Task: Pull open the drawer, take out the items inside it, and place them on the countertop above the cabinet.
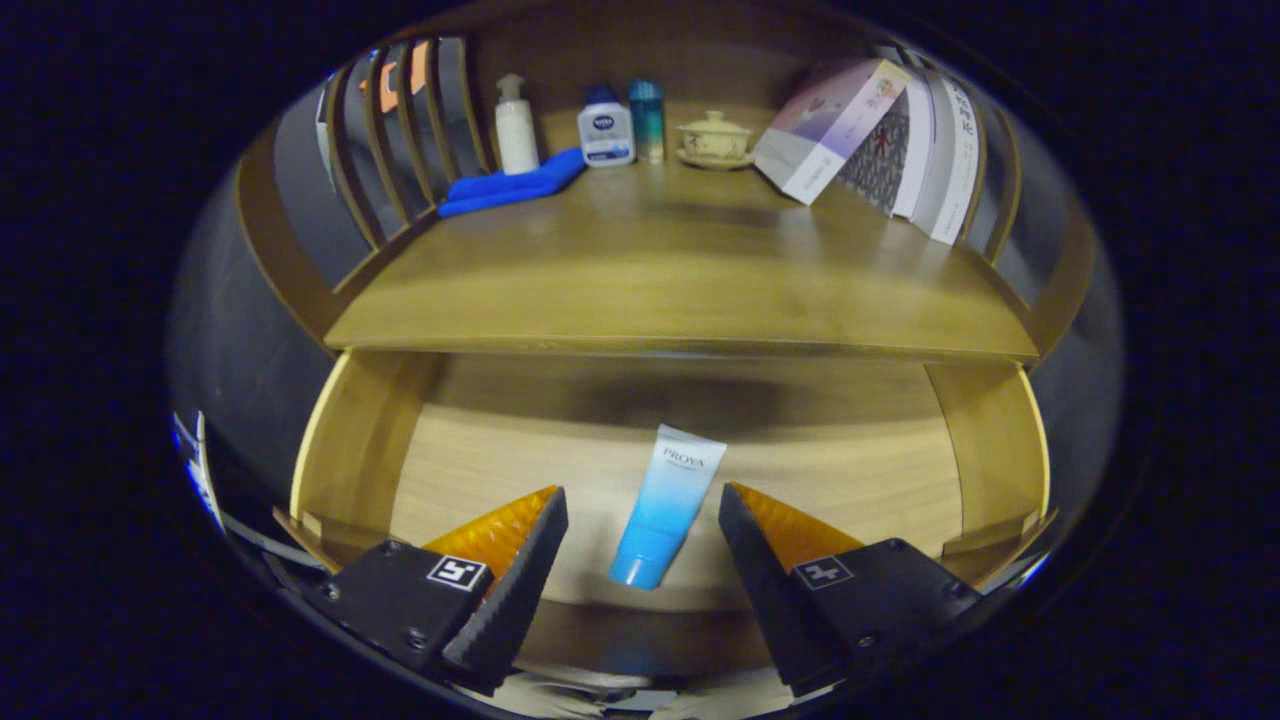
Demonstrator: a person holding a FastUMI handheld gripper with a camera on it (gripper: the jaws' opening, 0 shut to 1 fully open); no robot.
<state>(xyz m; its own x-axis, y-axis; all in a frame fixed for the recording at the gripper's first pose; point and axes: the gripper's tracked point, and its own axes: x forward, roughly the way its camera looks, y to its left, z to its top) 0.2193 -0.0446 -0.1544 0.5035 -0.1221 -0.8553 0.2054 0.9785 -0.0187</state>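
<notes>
Gripper [642, 515]: jaws spread wide, holding nothing. Between them lies one tube [665, 505] flat on the floor of the pulled-out drawer [352, 440], cap end nearest. Risk: the smooth, tapered tube may squirt from a pinch near the cap, or the fingertips may scrape the drawer floor. Legible: "PROYA" on the tube. On the table [660, 280] above, a bottle [606, 128].
</notes>
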